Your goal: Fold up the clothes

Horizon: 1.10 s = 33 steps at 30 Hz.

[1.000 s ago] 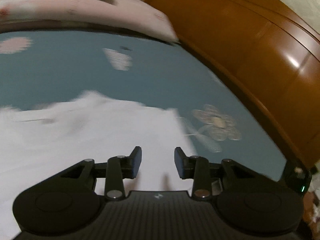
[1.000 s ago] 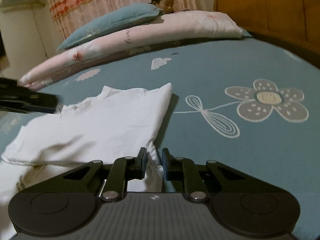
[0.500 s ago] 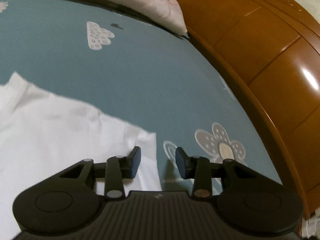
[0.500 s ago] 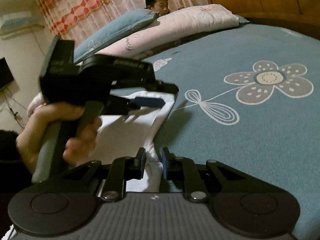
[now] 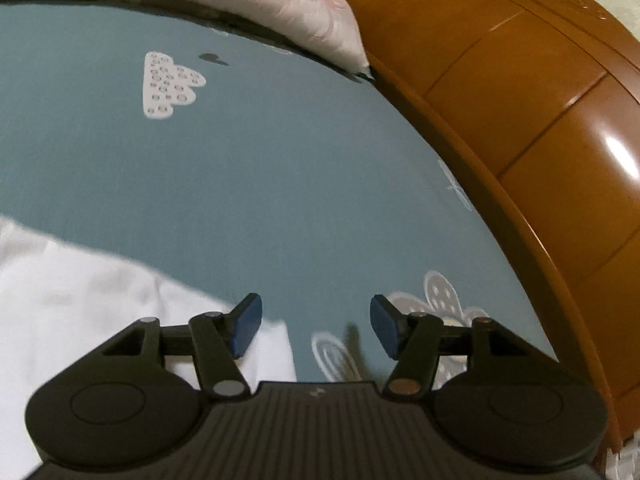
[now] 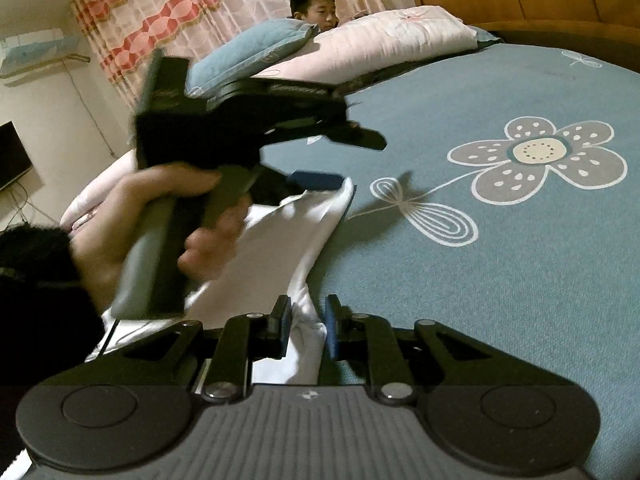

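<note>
- From the left wrist view, we see our left tongs (image 5: pixel 316 326) with their blue pads apart; they have just been opening, and nothing is pinched between them.
- The white garment (image 5: pixel 80 300) lies on the bed below and left of these tongs, its corner reaching under the left pad and into the left side of the gap, with no pad pressing on it.
- Ahead of the left tongs stretches the blue bedsheet (image 5: pixel 260 168), printed with a white cloud (image 5: pixel 170 86) far ahead and a grey flower (image 5: pixel 440 304) just behind the right pad.
- A pink pillow (image 5: pixel 304 12) lies at the far edge, and the wooden headboard (image 5: pixel 540 140) curves along the right.
- From the right wrist view, our right tongs (image 6: pixel 306 326) are clamped on a bunched fold of the white garment (image 6: pixel 296 236), which runs away from them to the upper left.
- Up and left of the right tongs, a hand (image 6: pixel 132 224) in a dark sleeve holds the left tongs (image 6: pixel 338 162) over the garment's far corner, the lower blue pad just at the cloth.
- To the right of the right tongs lies the big flower print (image 6: pixel 536 156); far ahead are a blue pillow (image 6: pixel 248 56), a pink pillow (image 6: pixel 388 40), a person behind them, and a patterned curtain (image 6: pixel 192 4).
</note>
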Tool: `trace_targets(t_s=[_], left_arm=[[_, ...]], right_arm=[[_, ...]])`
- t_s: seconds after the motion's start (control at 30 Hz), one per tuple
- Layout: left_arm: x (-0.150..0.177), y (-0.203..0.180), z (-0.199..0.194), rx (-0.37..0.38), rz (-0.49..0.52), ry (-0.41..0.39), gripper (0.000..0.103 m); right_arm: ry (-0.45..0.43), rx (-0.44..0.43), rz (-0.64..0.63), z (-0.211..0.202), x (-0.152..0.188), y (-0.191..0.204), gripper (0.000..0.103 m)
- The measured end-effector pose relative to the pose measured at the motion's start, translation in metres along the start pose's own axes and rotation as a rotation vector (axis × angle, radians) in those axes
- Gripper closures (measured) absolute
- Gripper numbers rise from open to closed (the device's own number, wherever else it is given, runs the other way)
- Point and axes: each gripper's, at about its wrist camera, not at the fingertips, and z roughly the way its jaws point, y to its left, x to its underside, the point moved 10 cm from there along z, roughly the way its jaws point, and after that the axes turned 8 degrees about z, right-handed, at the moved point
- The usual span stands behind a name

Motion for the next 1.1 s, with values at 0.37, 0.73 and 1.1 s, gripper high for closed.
trace_targets(t_s=[0.37,0.73,1.1], left_arm=[[0.065,-0.008,-0.072,0.153,0.001,0.119,0.032],[0.059,-0.027,-0.061,0.231,0.000,0.087,0.018],[0.031,0.042,-0.065,-0.014,0.017,0.003,0.018]], right_arm=[[0.000,-0.003,0.006,0.001,0.000,-0.001,0.081],[0.000,-0.015,0.017,0.003,-0.002,-0.003,0.078],[-0.001,-0.015,0.006,0.004,0.000,-0.001,0.075]])
